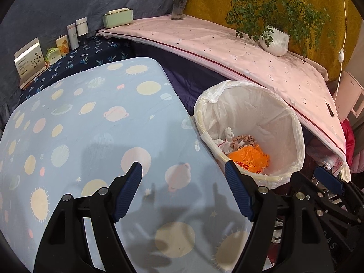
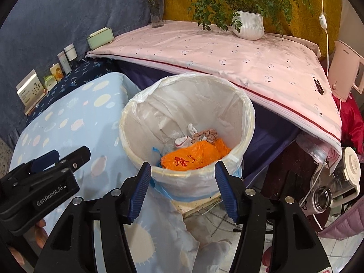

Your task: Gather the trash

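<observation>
Both grippers, right and left, are hanging wide and empty beside the bin, its trash seemingly dropped in; next probably calls for seeking more.

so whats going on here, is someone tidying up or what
A person is collecting trash with a handheld claw in each hand. Both claws are open and empty: the left claw hangs over the blue planet-print cloth, and the right claw sits at the near rim of the lined trash bin. The bin already holds an orange plastic bag, a patterned scrunchie and some white scraps. No loose trash shows on the cloth.
</observation>
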Action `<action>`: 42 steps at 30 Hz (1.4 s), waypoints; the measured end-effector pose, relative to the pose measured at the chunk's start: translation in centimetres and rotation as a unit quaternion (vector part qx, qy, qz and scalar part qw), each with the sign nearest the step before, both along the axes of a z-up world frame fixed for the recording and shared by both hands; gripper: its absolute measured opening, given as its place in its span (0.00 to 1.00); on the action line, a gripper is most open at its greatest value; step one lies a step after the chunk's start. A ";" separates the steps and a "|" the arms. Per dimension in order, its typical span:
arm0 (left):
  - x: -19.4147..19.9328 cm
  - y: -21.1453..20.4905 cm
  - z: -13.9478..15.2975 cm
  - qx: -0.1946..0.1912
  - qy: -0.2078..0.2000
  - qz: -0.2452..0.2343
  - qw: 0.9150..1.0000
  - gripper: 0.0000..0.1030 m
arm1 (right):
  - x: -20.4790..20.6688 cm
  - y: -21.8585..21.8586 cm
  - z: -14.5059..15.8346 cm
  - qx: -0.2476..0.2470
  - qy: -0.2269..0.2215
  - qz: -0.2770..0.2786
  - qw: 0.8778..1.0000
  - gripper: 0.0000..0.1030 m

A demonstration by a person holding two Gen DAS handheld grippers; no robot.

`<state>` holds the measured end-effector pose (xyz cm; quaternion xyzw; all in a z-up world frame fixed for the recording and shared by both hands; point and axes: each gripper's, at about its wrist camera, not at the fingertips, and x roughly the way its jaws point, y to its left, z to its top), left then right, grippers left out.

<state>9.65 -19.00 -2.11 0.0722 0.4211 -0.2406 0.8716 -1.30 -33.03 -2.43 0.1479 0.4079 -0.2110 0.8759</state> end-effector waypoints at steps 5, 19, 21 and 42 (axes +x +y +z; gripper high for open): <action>-0.6 -0.2 -0.2 0.011 -0.001 -0.004 1.000 0.72 | -0.5 0.3 -0.2 -0.005 0.009 -0.001 1.000 0.64; -1.1 0.6 0.1 0.018 -0.006 0.013 1.000 0.88 | -1.2 0.7 -0.5 -0.020 0.029 0.004 0.999 0.87; -1.1 0.6 0.0 0.018 -0.006 0.014 1.000 0.89 | -1.3 0.8 -0.6 -0.023 0.031 0.008 0.999 0.93; -1.9 -0.6 0.0 0.037 -0.015 0.001 0.999 0.89 | -1.7 0.5 -1.2 -0.018 0.037 0.002 0.999 0.94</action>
